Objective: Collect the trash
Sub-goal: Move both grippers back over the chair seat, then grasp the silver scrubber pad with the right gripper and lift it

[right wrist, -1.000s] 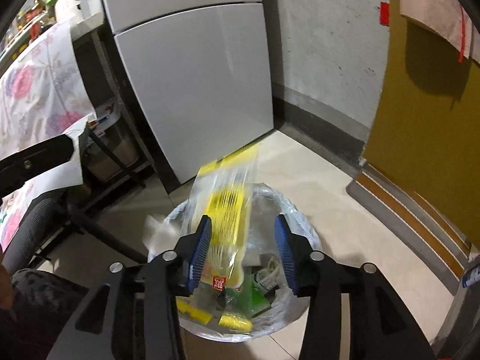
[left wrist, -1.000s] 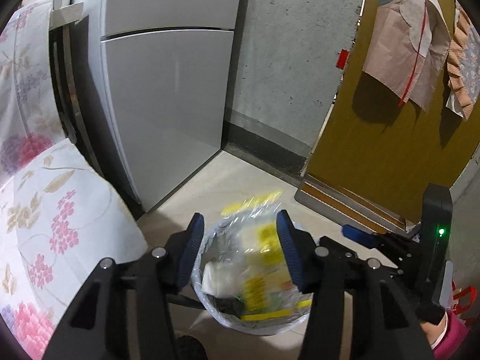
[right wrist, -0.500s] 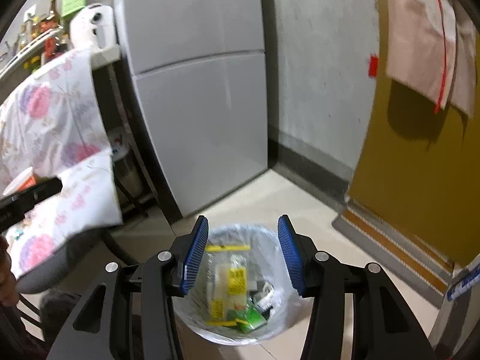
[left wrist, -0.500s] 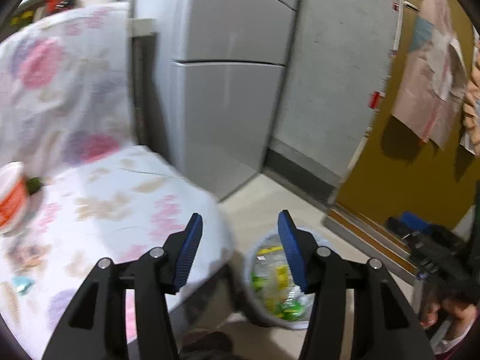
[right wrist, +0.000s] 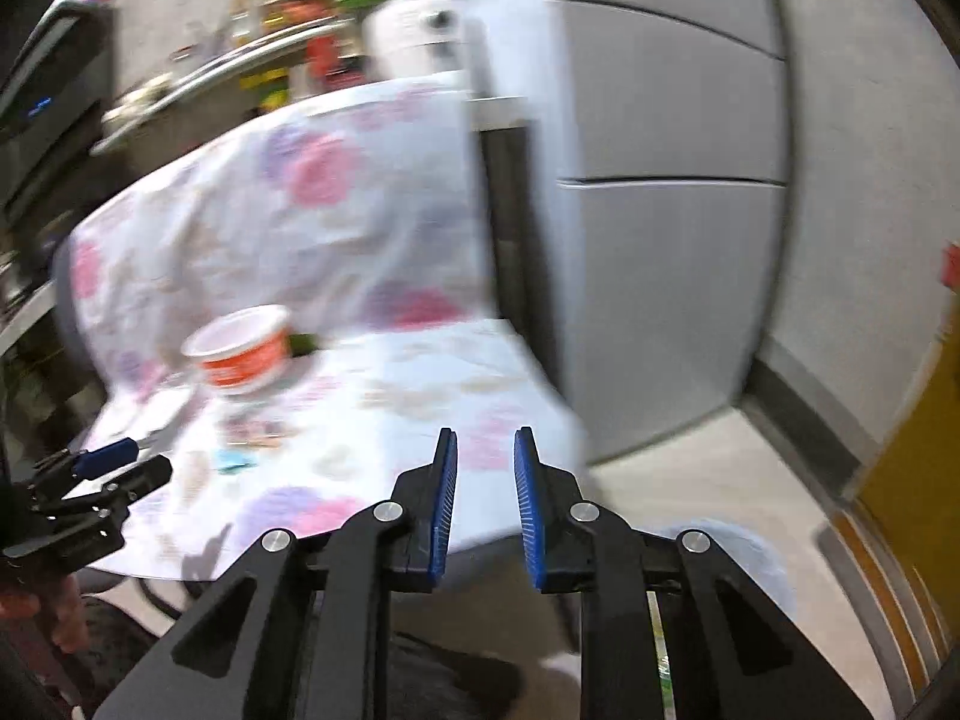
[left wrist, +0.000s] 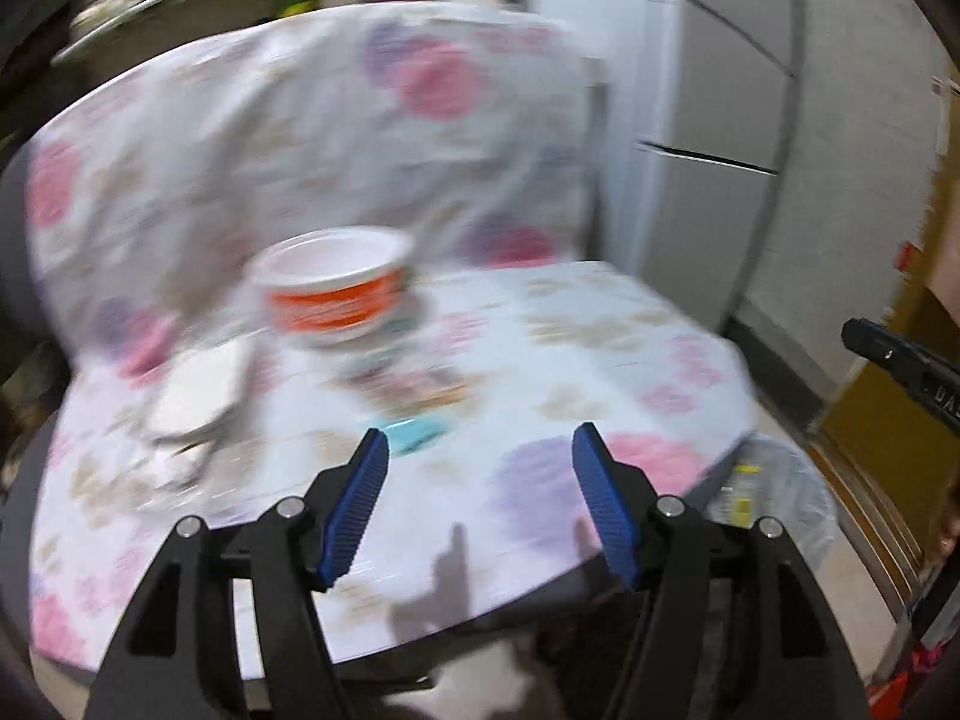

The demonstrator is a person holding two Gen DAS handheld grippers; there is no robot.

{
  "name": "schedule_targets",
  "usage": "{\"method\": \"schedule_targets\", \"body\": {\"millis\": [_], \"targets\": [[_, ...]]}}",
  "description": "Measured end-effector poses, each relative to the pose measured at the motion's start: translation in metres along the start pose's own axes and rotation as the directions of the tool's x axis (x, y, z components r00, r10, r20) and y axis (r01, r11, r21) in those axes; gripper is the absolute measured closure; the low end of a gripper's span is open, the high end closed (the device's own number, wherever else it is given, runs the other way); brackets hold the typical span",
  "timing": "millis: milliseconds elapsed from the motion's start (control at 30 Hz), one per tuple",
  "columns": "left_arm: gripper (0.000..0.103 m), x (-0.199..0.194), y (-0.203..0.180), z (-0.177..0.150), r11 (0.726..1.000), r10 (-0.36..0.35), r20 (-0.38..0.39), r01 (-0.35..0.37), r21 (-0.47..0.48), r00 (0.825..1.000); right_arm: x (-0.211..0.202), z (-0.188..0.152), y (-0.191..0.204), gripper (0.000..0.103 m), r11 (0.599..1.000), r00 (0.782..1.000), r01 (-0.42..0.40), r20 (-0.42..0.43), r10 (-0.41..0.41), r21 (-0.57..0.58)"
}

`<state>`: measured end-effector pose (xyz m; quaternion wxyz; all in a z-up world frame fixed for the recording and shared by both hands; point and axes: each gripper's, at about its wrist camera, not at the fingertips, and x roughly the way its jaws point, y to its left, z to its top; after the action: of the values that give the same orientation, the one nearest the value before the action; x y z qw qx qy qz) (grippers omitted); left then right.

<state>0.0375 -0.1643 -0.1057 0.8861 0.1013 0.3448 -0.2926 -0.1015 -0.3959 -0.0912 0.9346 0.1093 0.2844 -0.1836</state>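
Note:
An orange-and-white instant-noodle bowl [left wrist: 336, 288] stands on the floral-clothed table [left wrist: 600, 324]. Near it lie crumpled white paper [left wrist: 198, 390], a colourful wrapper [left wrist: 414, 384] and a small teal wrapper [left wrist: 414, 435]. My left gripper [left wrist: 477, 450] hovers over the table's near edge, just short of the teal wrapper, its jaws opening and empty. My right gripper [right wrist: 485, 444] hangs over the table's right corner, its jaws closing with nothing between them. The right wrist view also shows the bowl [right wrist: 240, 348], the teal wrapper [right wrist: 234, 461] and the left gripper [right wrist: 102, 468]. Both views are blurred.
A bag-lined trash bin [left wrist: 774, 492] with wrappers in it stands on the floor below the table's right corner. A grey fridge [right wrist: 660, 240] rises behind the table, and a yellow-brown door [right wrist: 924, 456] is at the right. Cluttered shelves [right wrist: 270, 48] lie beyond.
Both views have swung left and up, from the trash bin to the table. A yellow packet fell into the bin. The left jaws have widened and the right jaws have narrowed.

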Motion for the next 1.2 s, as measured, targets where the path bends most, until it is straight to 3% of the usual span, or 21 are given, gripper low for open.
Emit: {"method": "schedule_targets", "body": {"millis": [167, 233, 300, 400, 567, 767, 900, 1033, 1200], "targets": [[0.038, -0.011, 0.069, -0.010, 0.988, 0.119, -0.019, -0.121, -0.092, 0.993, 0.045, 0.006, 0.065, 0.076, 0.990, 0.992, -0.109, -0.075, 0.102, -0.088], [0.031, -0.016, 0.097, -0.015, 0.976, 0.168, -0.030, -0.171, -0.135, 0.985, 0.061, 0.005, 0.089, 0.066, 0.980, 0.986, -0.143, -0.104, 0.129, -0.141], [0.031, -0.018, 0.120, -0.018, 0.964, 0.198, -0.041, -0.202, -0.171, 0.979, 0.074, 0.002, 0.105, 0.052, 0.971, 0.979, -0.176, -0.128, 0.156, -0.161], [0.031, -0.016, 0.144, -0.020, 0.948, 0.230, -0.056, -0.237, -0.210, 0.972, 0.097, 0.001, 0.134, 0.041, 0.953, 0.966, -0.226, -0.172, 0.192, -0.202], [0.031, -0.008, 0.177, -0.028, 0.926, 0.261, -0.085, -0.274, -0.260, 0.962, 0.118, 0.000, 0.174, 0.039, 0.927, 0.950, -0.278, -0.213, 0.227, -0.251], [0.031, 0.011, 0.190, -0.032, 0.925, 0.245, -0.122, -0.270, -0.267, 0.962, 0.135, 0.003, 0.207, 0.038, 0.900, 0.936, -0.325, -0.235, 0.262, -0.289], [0.031, 0.012, 0.200, -0.027, 0.914, 0.280, -0.110, -0.300, -0.272, 0.954, 0.144, 0.006, 0.234, 0.038, 0.878, 0.922, -0.367, -0.245, 0.299, -0.307], [0.031, 0.006, 0.224, -0.023, 0.895, 0.320, -0.118, -0.341, -0.288, 0.940, 0.149, 0.007, 0.273, 0.038, 0.841, 0.903, -0.418, -0.255, 0.345, -0.344], [0.031, 0.002, 0.252, -0.028, 0.877, 0.325, -0.121, -0.346, -0.332, 0.938, 0.159, 0.001, 0.330, 0.038, 0.786, 0.877, -0.474, -0.290, 0.383, -0.396]]}}
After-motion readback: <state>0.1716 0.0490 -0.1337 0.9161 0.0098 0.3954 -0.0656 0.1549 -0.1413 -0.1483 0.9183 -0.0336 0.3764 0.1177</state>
